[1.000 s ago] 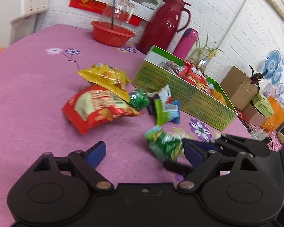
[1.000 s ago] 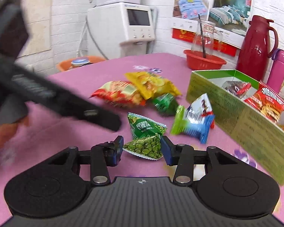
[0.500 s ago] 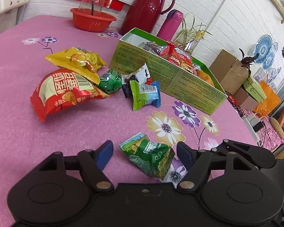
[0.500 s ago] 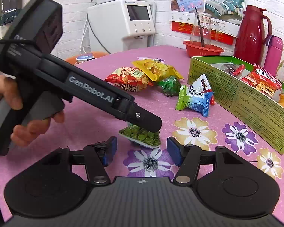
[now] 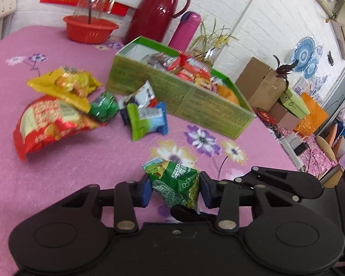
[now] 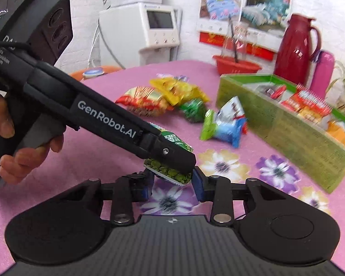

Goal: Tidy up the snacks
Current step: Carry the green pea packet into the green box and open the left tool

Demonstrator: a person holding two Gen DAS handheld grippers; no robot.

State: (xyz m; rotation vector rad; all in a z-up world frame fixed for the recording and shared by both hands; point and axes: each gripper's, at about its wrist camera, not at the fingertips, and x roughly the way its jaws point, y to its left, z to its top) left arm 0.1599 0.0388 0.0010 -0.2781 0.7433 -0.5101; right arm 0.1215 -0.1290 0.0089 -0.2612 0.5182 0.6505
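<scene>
Both grippers' jaws have just been closing around the small green pea-snack packet [image 5: 176, 187], which lay loose between wider jaws half a second ago.

Left gripper [image 5: 175, 189] is pointing down at the pink flowered tablecloth [image 5: 57, 184], its blue pads pressing the packet's two sides; a hand [image 6: 16, 142] is holding its black handle in the right wrist view. Right gripper [image 6: 172, 184] is reaching in from the opposite side, pads at the packet's lower edge [image 6: 170, 174], though whether they are pressing it is unclear. Beyond are lying a green-and-blue wrapped snack [image 5: 147, 119], a red crisp bag [image 5: 48, 124] and a yellow crisp bag [image 5: 66, 85], beside the long green cardboard box [image 5: 195, 101] holding snacks.
</scene>
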